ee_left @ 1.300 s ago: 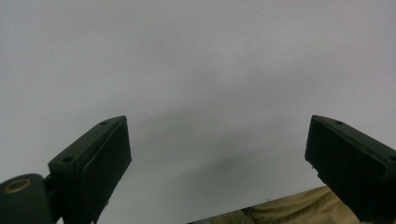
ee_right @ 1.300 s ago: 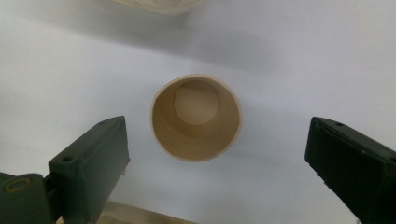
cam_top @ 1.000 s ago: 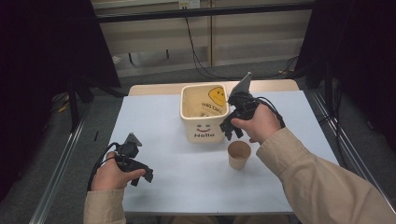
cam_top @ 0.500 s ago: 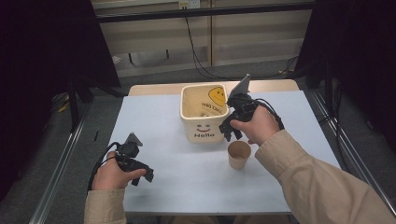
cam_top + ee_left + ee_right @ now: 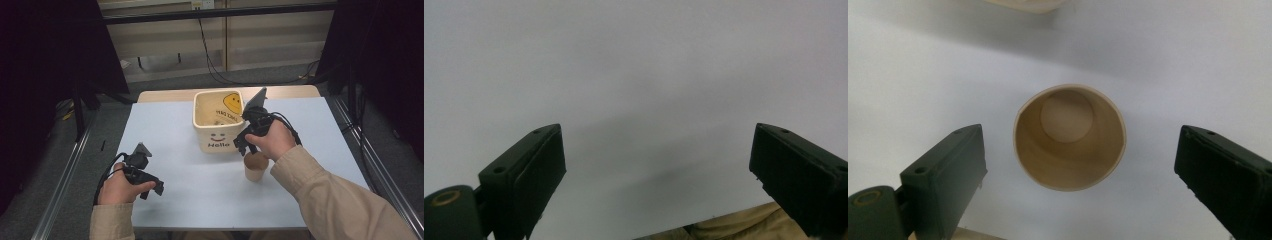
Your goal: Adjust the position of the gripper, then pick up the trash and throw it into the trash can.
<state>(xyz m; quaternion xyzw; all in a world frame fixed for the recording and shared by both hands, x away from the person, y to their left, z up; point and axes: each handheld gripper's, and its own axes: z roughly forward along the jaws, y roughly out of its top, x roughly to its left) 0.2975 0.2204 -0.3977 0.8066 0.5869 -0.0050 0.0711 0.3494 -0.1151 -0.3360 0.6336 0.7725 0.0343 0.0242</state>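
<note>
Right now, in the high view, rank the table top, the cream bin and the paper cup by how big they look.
1. Table top, by far the largest.
2. Cream bin with the smiley face, which stands on it.
3. Paper cup, the smallest; the right hand partly hides it, but it is clearly smaller than the bin.

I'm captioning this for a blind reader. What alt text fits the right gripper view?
An empty paper cup, seen from straight above, stands upright on a white table between the open right gripper, whose two black jaws stand apart from it on either side. A cream bin's edge shows at the top.
</note>
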